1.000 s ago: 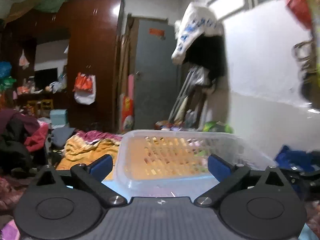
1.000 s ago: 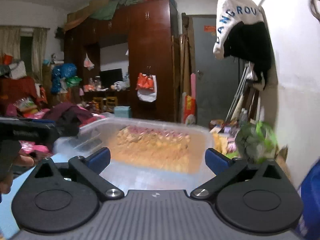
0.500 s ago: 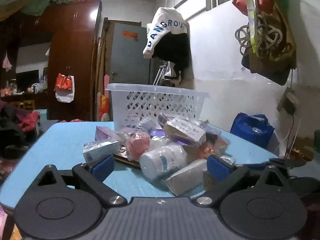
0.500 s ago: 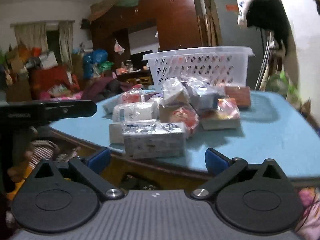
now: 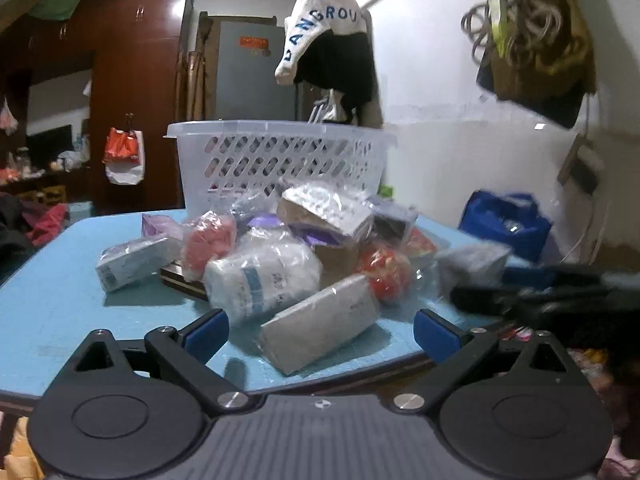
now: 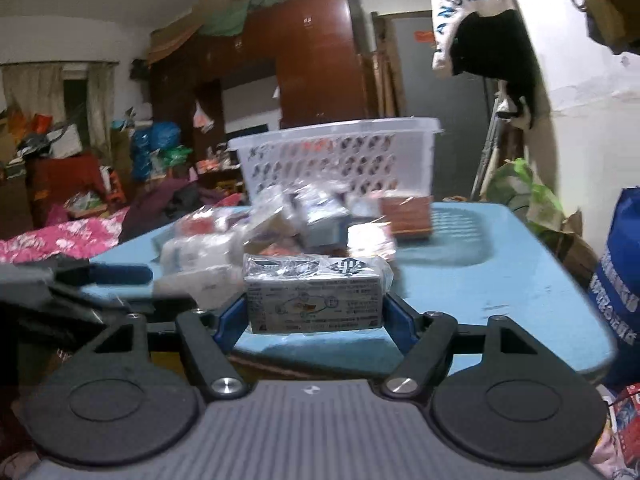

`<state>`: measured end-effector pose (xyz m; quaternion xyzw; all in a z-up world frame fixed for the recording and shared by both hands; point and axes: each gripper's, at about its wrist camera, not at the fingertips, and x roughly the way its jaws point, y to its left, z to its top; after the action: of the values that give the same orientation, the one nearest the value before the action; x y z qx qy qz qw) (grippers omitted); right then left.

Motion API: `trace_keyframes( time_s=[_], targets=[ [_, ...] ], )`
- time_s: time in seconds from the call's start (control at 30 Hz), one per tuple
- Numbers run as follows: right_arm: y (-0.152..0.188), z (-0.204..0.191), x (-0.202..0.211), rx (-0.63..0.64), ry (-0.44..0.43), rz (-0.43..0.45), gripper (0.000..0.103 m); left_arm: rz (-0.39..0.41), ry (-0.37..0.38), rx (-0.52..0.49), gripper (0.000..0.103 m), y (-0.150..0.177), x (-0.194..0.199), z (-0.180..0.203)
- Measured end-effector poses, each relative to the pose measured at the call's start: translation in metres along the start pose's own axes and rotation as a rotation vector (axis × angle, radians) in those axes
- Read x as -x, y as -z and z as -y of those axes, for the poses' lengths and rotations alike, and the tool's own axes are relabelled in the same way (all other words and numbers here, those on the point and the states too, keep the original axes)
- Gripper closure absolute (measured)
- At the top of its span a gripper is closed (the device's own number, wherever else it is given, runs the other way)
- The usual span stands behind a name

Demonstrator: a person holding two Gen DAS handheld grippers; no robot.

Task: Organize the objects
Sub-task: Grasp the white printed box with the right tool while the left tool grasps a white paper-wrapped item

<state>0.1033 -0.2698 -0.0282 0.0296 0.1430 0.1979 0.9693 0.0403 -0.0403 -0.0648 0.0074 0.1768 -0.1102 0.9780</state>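
Note:
A pile of plastic-wrapped boxes and bottles (image 5: 296,252) lies on the blue table (image 5: 52,304), in front of a white perforated basket (image 5: 280,160). My left gripper (image 5: 320,330) is open at the table's near edge, just short of a wrapped grey box (image 5: 320,324). My right gripper (image 6: 314,314) has its blue pads against both ends of a wrapped silver-grey box (image 6: 314,294) at the table's edge. The pile (image 6: 280,228) and the basket (image 6: 340,156) lie beyond it. The right gripper also shows in the left wrist view (image 5: 532,300), blurred.
A blue bag (image 6: 620,280) stands right of the table. Clothes hang on the wall (image 5: 332,48). A wardrobe (image 5: 136,100), a door and cluttered bedding (image 6: 60,236) lie behind. The left gripper's body (image 6: 60,284) sits at the left of the right wrist view.
Both grippers have moved closer to the pile. My right gripper has narrowed from wide open onto the silver-grey box. The left gripper stays open.

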Motion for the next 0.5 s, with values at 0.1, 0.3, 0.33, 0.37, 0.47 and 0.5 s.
trace_keyframes(
  time_s=[0.1,0.3,0.33,0.37,0.47,0.5],
  targets=[
    [0.0,0.001,0.004,0.0,0.007,0.01,0.028,-0.019,-0.069,0.0,0.002,0.003,-0.009,0.003],
    [0.001,0.006,0.0,-0.012,0.011,0.007,0.028,0.013,-0.115,-0.007,0.019,0.007,-0.009,0.007],
    [0.002,0.006,-0.001,-0.011,0.01,0.004,0.028,0.027,-0.113,-0.007,0.032,0.008,-0.006,0.007],
    [0.003,0.006,0.0,-0.011,0.009,0.003,0.028,0.036,-0.113,-0.011,0.034,0.01,-0.003,0.007],
    [0.002,0.005,0.0,-0.008,0.007,0.005,0.028,0.061,-0.086,-0.031,0.041,0.014,0.005,0.006],
    [0.002,0.005,0.001,-0.005,0.008,0.008,0.028,0.067,-0.08,-0.032,0.042,0.015,0.008,0.005]
  ],
)
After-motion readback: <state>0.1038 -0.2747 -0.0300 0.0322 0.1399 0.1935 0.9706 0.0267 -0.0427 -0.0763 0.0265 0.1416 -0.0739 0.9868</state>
